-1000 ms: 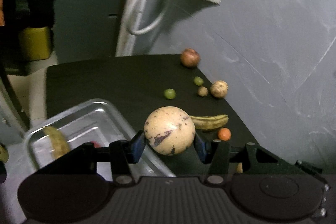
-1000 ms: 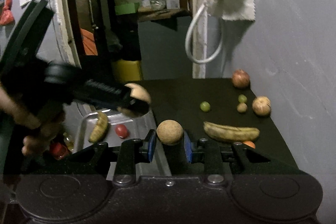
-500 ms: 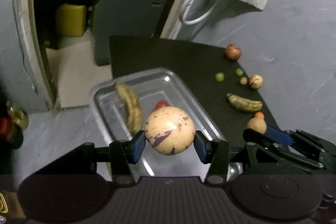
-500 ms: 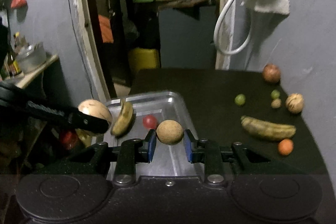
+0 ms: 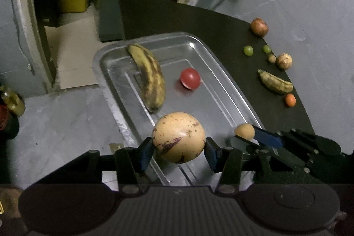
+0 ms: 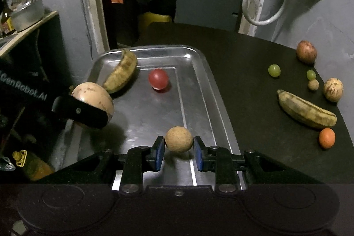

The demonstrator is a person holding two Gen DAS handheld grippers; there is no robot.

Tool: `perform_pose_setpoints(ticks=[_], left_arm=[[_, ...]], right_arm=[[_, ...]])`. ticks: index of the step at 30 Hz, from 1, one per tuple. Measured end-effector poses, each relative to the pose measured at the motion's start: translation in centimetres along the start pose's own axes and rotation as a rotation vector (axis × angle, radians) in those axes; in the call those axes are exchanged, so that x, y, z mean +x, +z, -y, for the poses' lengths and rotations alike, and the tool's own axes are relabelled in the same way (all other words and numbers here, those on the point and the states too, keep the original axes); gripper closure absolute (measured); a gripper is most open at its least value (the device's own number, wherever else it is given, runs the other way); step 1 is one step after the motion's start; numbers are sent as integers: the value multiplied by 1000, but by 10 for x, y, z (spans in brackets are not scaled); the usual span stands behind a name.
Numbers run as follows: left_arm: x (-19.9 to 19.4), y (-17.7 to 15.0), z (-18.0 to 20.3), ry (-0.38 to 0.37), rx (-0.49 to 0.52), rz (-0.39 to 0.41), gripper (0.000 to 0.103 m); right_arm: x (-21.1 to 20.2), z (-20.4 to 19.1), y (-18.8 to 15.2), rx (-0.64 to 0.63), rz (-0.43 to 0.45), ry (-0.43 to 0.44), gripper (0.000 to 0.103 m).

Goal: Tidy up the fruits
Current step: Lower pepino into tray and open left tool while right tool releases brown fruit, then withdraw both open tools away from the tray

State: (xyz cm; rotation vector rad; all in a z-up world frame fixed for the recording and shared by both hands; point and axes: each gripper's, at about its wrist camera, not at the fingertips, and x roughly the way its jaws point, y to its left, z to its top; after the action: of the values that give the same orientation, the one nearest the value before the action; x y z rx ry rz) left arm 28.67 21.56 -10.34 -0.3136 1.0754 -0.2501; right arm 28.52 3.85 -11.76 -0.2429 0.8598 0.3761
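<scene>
My left gripper (image 5: 178, 148) is shut on a large pale round fruit with dark streaks (image 5: 178, 140), held over the near end of the metal tray (image 5: 230, 90). My right gripper (image 6: 178, 153) is shut on a small brown round fruit (image 6: 178, 139), also above the tray's near end. From the right wrist view the large fruit (image 6: 91, 95) hangs at the tray's left side; in the left wrist view the small fruit (image 5: 244, 131) shows to the right. A spotted banana (image 5: 149, 77) and a red round fruit (image 5: 190, 79) lie in the tray (image 6: 212, 90).
On the black mat (image 6: 247, 81) right of the tray lie a second banana (image 6: 306, 108), a small orange fruit (image 6: 326, 138), two green grapes, a tiny brown fruit, a pale striped fruit (image 6: 333, 89) and a reddish fruit (image 6: 306, 52). A grey wall rises on the right; bottles stand left.
Both grippers swung left from above the mat to above the tray and sank toward it, each keeping its fruit. The tray's banana and red fruit stayed put.
</scene>
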Motion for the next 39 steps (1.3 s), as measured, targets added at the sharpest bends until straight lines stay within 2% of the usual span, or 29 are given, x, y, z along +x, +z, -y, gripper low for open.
perform_pose_setpoints(ticks=[11,13,18,21,24,26,29,32,34,39], left_arm=[[16,5,-2,-6,27,-37,49],[18,4,-2,-18,28,-45,48],[16,6,-3,-37,-1,-51,47],[10,5,-1,-30,-4,-34,46],[-1,2,3,-28,-5,-12,41],[-10,-2,8,-23,-6,3,30],[-25,-12,17,-8,-1,28,23],[-41,-25,29,14,-2,52,9],[-53,-36,39,24,-3,68,4],[-86,-69,68,39,-3,104,1]], right_arm=[[13,-3,-1,21,-22,-27,72],[12,-2,-1,25,-25,-33,69],[-6,1,-7,38,-24,-50,52],[-24,4,-14,60,-12,-65,47],[-46,7,-21,87,14,-77,40],[-62,9,-26,107,37,-80,34],[-91,11,-37,139,82,-85,24],[-124,14,-52,167,135,-92,12],[-148,17,-64,181,165,-99,5],[-205,21,-93,196,235,-109,1]])
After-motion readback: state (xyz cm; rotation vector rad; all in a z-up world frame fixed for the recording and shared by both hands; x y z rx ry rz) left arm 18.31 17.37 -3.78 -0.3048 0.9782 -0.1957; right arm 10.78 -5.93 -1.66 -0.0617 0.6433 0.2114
